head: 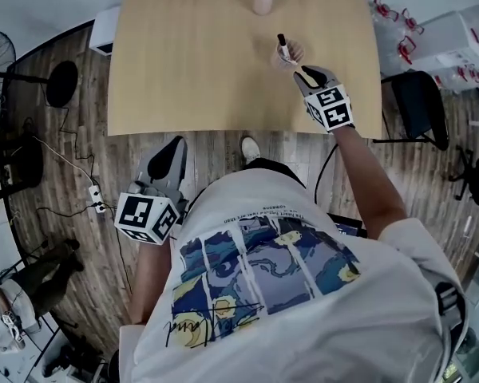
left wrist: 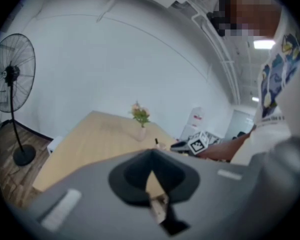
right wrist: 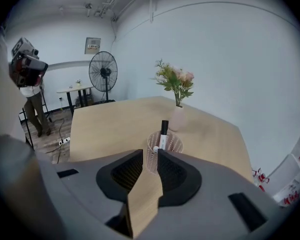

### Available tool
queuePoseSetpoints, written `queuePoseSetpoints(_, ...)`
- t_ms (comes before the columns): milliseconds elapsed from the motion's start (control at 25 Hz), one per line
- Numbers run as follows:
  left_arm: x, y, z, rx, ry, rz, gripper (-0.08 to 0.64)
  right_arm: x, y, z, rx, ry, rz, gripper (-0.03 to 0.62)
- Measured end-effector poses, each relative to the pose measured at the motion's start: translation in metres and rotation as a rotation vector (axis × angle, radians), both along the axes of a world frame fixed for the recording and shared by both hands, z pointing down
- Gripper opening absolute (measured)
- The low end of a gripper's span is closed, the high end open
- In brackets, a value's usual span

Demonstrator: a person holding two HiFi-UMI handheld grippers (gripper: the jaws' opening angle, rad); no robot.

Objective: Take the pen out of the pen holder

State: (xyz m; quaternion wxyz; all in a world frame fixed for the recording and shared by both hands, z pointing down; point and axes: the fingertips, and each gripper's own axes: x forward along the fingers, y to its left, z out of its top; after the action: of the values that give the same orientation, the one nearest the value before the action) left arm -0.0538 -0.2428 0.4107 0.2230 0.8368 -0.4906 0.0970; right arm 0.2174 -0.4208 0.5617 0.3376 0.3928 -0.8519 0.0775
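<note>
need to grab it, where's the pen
Head view: the pen stands in the holder on the table's right side, just beyond the right hand-held gripper.

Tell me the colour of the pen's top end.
Black, above a white barrel; the pen shows best in the right gripper view.

Nothing here can be read with certainty. Low in the head view, the T-shirt [head: 327, 309] carries a thin line of small print [head: 275, 211] above its painted picture and a signature-like scrawl [head: 211, 323] at the picture's lower left, both too small to make out. In the right gripper view, a framed notice [right wrist: 92, 45] on the wall at upper left and red print on a white box [right wrist: 290, 194] at lower right are too blurred to read.
</note>
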Motion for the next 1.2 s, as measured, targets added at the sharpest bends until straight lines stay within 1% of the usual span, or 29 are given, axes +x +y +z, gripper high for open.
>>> queuePoseSetpoints(160,0.011,-0.016,-0.001,0.002,-0.008,-0.029,0.009,-0.002,-0.016,0.01,0.011,0.031,-0.065,0.091)
queuePoseSetpoints(320,0.016,-0.027,0.002,-0.013,-0.019,-0.054,0.009,-0.007,-0.023,0.019,0.012,0.048,-0.123,0.092)
queuePoseSetpoints(400,0.018,-0.031,0.003,-0.018,-0.027,-0.062,0.009,-0.009,-0.024,0.02,0.015,0.058,-0.15,0.089)
queuePoseSetpoints(480,0.021,-0.034,0.004,-0.022,-0.037,-0.067,0.009,-0.01,-0.024,0.021,0.017,0.062,-0.164,0.068)
queuePoseSetpoints(720,0.024,-0.034,0.007,-0.033,-0.044,-0.07,0.009,-0.013,-0.025,0.02,0.035,0.045,-0.172,0.037)
queuePoseSetpoints(1000,0.021,-0.027,0.005,-0.032,-0.049,-0.081,0.009,-0.013,-0.026,0.012,0.041,0.027,-0.168,0.035)
queuePoseSetpoints(1200,0.011,-0.016,0.005,-0.028,-0.044,-0.09,0.009,-0.015,-0.026,0.004,0.034,0.014,-0.149,0.034)
